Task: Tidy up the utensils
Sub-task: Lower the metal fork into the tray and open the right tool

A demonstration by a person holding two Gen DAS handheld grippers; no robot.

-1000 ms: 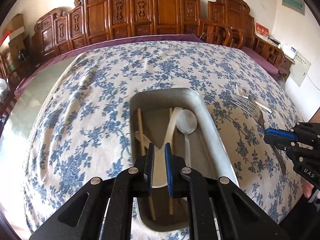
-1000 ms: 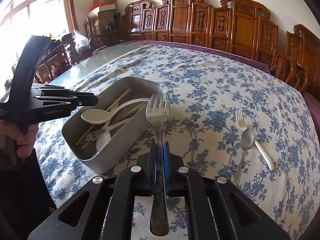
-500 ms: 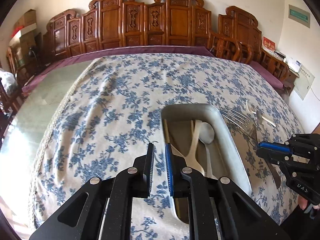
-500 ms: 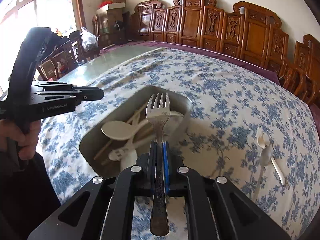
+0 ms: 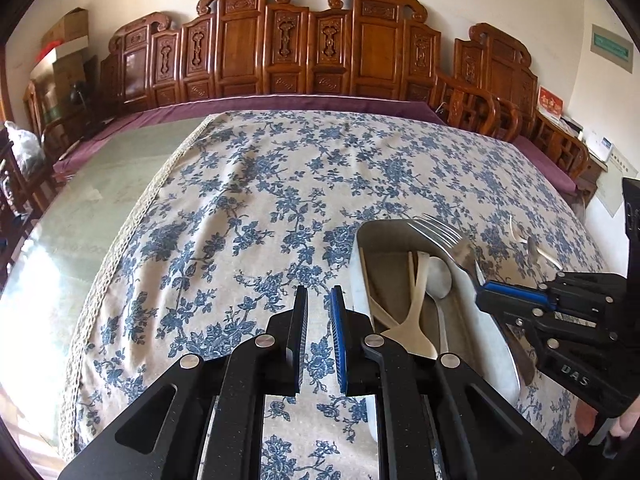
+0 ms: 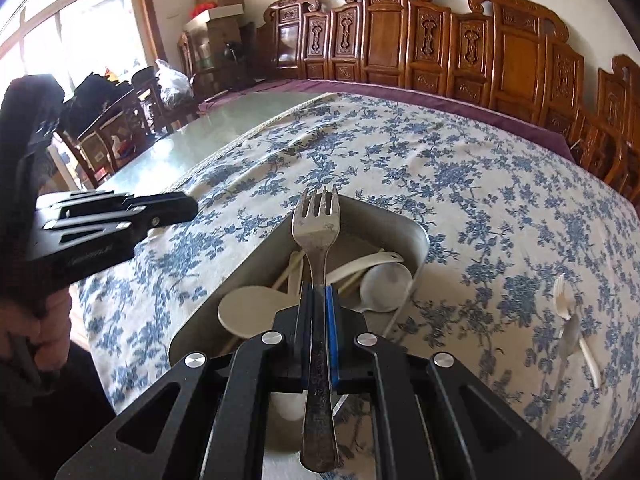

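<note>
My right gripper is shut on a metal fork and holds it above the grey metal tray, tines pointing away from me. The tray holds white plastic spoons, a metal spoon and chopsticks. In the left wrist view the right gripper with the fork hangs over the tray. My left gripper is slightly open and empty, over the tablecloth just left of the tray. It also shows in the right wrist view.
A white plastic fork and a metal spoon lie on the blue-flowered tablecloth right of the tray. Carved wooden chairs line the far side. Bare green tabletop lies to the left.
My right gripper has carried the fork leftward from beside the tray to above it. My left gripper has moved left off the tray to the cloth beside it.
</note>
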